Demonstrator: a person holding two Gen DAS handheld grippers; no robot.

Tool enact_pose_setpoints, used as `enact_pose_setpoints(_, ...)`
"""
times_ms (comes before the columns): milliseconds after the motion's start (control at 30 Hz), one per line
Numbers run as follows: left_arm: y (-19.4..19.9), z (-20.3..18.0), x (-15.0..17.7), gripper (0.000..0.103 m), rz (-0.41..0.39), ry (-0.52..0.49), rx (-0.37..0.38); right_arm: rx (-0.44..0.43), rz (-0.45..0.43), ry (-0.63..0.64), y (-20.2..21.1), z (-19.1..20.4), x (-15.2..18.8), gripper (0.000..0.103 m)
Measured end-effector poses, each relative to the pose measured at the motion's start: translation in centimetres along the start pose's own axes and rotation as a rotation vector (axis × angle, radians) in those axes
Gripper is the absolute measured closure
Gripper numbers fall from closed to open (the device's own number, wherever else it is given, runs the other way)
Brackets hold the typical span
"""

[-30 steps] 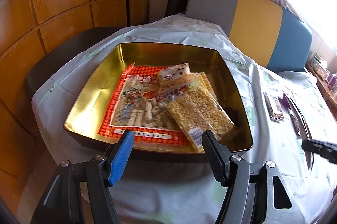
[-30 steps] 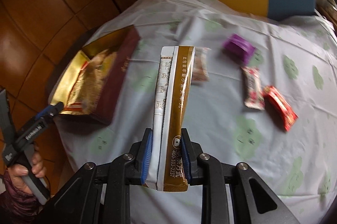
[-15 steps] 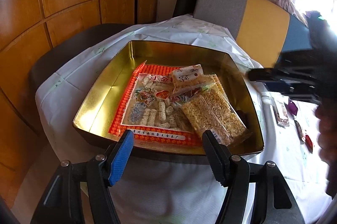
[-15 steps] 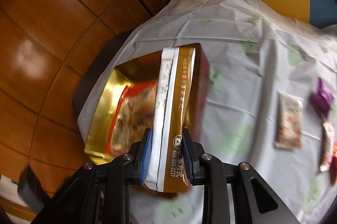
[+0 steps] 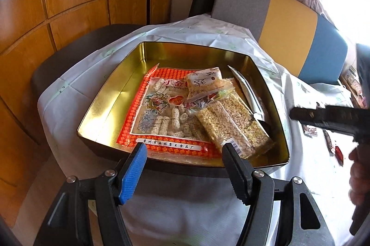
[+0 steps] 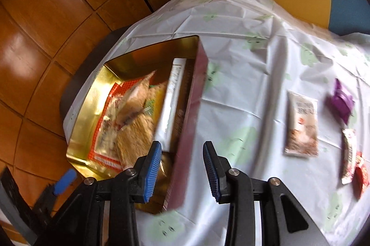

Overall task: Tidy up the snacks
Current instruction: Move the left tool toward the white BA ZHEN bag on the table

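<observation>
Dropping snacks into the gold-lined square tin (image 6: 129, 56) is the step in hand, and one piece looks just done: the long white-and-brown stick sachet (image 6: 170, 105) now lies inside the tin along its right wall, next to the clear pack of yellow puffed-grain bars (image 5: 233, 123) and on top of the big red-bordered bag of rice rolls (image 5: 161, 112). The right gripper (image 6: 181, 167) hangs over the tin's dark red outer wall, its jaws have just been opening and nothing sits between the blue pads now. The left gripper (image 5: 182, 167) hovers at the near rim of the tin, jaws wide apart and empty, so it's basically just watching. Still out on the pale green-patterned tablecloth (image 6: 242, 65): a white-and-brown flat sachet (image 6: 300, 123), a purple wrapped sweet (image 6: 341, 100), a slim white-and-red stick pack (image 6: 349, 153) and a red wrapped candy (image 6: 362, 176) touching it. My guess for the next move is swinging the right gripper back over to the flat sachet, the nearest one, and pinching it by an edge since it lies flat on the cloth. The view is a bit smeared, so I wouldn't swear how the sachet has settled.
</observation>
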State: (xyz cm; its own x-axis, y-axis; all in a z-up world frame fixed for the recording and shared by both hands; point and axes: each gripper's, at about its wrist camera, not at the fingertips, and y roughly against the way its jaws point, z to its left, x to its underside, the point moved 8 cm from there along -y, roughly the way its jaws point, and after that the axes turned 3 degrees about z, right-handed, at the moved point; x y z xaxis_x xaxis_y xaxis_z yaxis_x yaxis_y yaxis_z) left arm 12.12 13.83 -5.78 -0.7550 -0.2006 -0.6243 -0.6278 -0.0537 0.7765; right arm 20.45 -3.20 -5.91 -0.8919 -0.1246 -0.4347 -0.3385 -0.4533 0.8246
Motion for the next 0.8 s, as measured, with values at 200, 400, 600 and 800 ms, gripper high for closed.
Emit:
enact_pose_setpoints(200,0.6,-1.4,0.3,0.035,-0.004,-0.04,0.01,0.061,-0.031,0.033,2.2,-1.7,2.4,0.064)
enact_pose_setpoints(400,1.2,-2.9,0.8,0.035,-0.003,-0.079,0.031,0.103,-0.05,0.01,4.1,-4.1,4.3,0.063)
enact_pose_setpoints(600,1.8,-4.0,1.1,0.035,-0.014,-0.116,0.035,0.149,-0.054,-0.028,5.7,-7.4,5.7,0.063)
enact_pose_setpoints(800,2.0,-4.8,1.2,0.035,-0.014,-0.142,0.035,0.222,-0.064,-0.075,8.0,-11.8,6.9,0.063)
